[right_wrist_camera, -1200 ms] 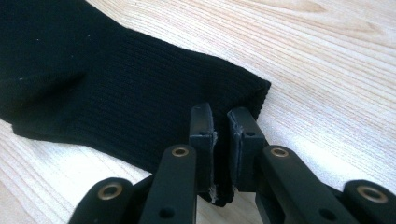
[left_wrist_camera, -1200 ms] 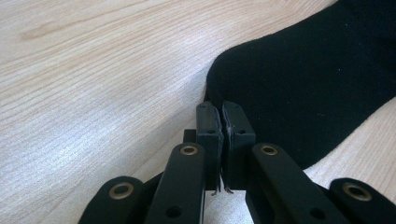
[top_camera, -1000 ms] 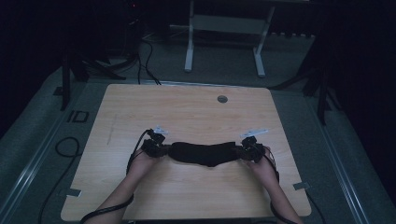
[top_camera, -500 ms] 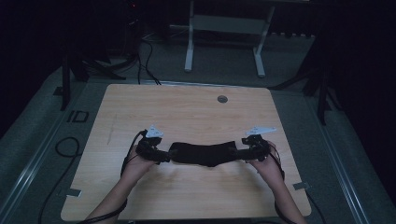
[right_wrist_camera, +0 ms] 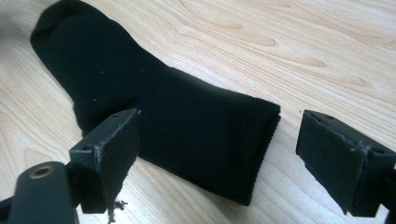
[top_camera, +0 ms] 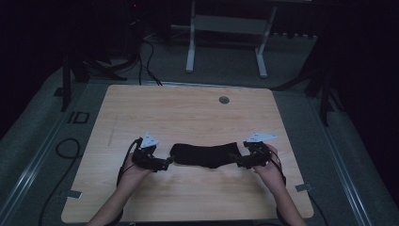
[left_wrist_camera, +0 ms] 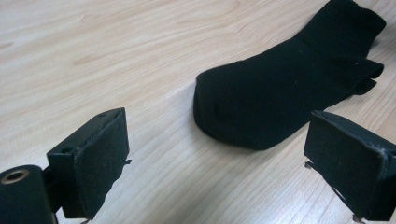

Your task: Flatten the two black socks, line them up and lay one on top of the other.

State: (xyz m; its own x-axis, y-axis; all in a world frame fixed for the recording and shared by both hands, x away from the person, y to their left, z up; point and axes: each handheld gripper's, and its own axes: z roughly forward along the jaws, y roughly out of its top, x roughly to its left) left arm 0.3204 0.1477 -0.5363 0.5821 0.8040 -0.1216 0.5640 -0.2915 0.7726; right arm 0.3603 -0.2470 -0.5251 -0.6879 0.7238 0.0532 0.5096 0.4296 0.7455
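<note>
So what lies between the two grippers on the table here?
A black sock lies flat between the left gripper and the right gripper, seen in the high view; both stand open at its ends.

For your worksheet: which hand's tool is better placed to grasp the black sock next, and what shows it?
Probably right. The right tool stands open with the sock's cuff end between its jaws; the left tool, also open, sits just short of the toe end.

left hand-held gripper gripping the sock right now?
No: in the left gripper view the left hand-held gripper stands wide open, and the black sock lies on the table beyond its pads, untouched.
</note>
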